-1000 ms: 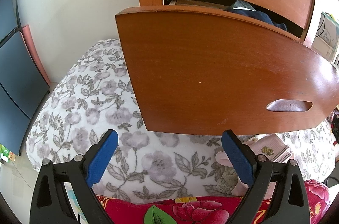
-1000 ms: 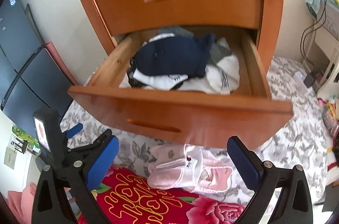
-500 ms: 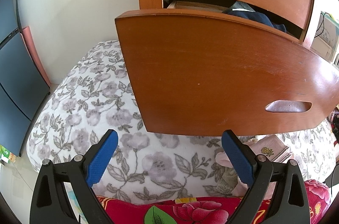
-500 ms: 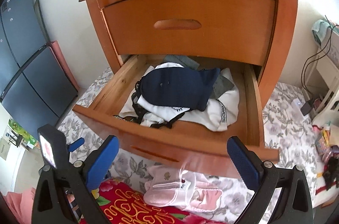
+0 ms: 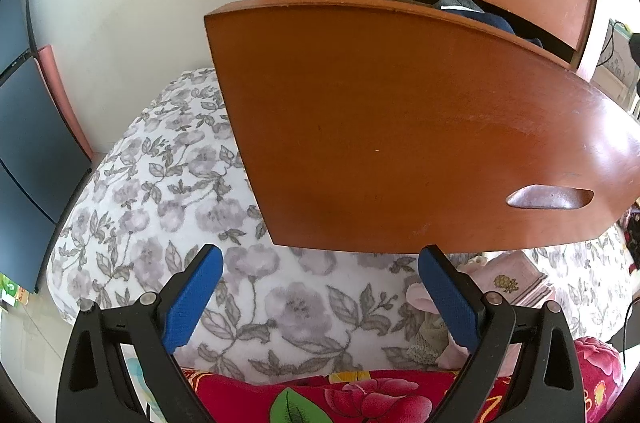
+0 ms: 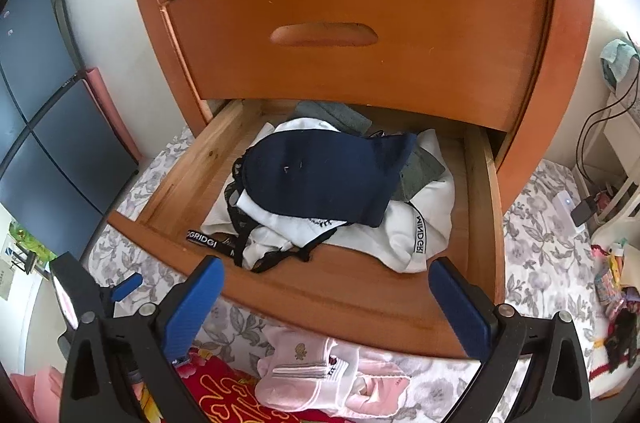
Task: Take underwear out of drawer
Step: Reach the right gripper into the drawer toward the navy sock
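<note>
Item: navy underwear (image 6: 320, 175), topmost on the heap in the open drawer (image 6: 482, 207); my right gripper (image 6: 326, 297) and left gripper (image 5: 320, 289) both spread wide, empty (risk: black straps beneath snagging, dragging out extras).

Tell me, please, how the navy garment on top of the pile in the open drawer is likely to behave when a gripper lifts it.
The navy garment drapes over the pile, so it will probably hang limp. It looks thin, likely light. A black lace strap lies tangled beneath it and may get dragged along.
</note>
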